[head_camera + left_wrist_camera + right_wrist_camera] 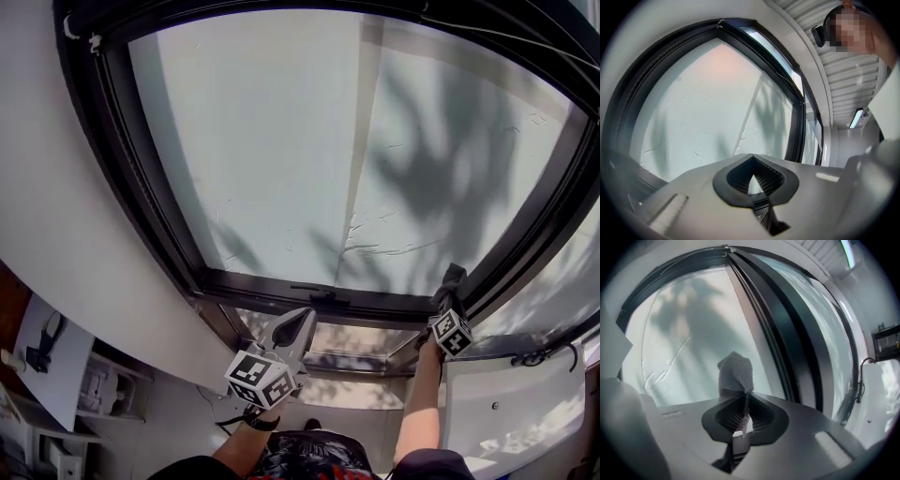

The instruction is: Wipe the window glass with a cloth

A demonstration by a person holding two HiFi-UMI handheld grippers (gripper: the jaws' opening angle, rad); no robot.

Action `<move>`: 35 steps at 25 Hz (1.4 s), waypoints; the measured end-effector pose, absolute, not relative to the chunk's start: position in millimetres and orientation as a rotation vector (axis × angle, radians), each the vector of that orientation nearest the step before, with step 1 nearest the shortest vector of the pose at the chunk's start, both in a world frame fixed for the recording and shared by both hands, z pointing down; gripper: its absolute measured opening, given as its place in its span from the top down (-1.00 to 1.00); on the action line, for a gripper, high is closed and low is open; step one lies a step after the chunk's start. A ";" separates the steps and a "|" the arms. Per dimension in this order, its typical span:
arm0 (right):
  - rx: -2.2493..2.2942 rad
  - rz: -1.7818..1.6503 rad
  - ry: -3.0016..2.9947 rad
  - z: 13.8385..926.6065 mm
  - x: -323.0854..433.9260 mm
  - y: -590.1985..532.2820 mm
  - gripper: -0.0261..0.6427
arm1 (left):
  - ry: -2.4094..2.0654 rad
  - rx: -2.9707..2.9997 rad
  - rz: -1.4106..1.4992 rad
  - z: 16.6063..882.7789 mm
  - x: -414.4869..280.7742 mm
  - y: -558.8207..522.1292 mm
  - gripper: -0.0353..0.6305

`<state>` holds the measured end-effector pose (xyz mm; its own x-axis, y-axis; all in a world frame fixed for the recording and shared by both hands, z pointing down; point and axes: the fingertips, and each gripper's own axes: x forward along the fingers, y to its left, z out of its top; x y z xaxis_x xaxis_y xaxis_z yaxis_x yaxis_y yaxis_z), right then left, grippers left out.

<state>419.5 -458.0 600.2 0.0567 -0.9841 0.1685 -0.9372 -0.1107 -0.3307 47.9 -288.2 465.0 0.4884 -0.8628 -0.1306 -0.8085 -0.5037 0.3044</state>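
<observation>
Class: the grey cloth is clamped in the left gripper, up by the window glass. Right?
No. The grey cloth is clamped in the right gripper, up by the window glass; the right gripper view shows it. The left gripper is shut and empty.

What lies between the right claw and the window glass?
A grey cloth, pinched in the right claw, pointing at the glass; right gripper view.

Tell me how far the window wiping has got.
Done: the grey cloth is clamped in the right claw. In hand: it is held up near the glass, low by the right frame. To do: streaks mark the pane, so wiping looks barely begun. The left claw is shut, empty.
</observation>
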 end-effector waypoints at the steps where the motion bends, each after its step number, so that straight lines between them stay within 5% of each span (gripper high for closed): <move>1: -2.115 -0.522 2.057 596.9 397.5 -461.4 0.87 | -1.457 2.522 -0.413 464.6 41.4 -286.4 0.89; 11: -1.134 -0.449 2.822 579.1 -8.8 -446.6 0.86 | -1.833 2.326 -0.442 463.0 -91.6 -232.9 0.89; 19: -0.775 -0.394 3.200 610.3 -224.5 -392.7 0.87 | -2.200 2.107 -0.382 457.9 -213.2 -162.7 0.89; 27: -0.878 -0.233 3.402 641.9 -294.1 -409.4 0.87 | -2.271 2.044 -0.360 454.5 -264.0 -149.9 0.89; 35: -1.213 -0.228 3.295 646.3 -168.4 -440.7 0.86 | -2.072 2.248 -0.343 453.0 -225.3 -191.7 0.89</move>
<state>-168.4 -440.7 646.3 -0.7006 -0.5991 0.3876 -0.6467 0.7627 0.0097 -225.3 -191.7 453.0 0.0689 -0.9905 -0.1188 -0.9760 -0.0916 0.1974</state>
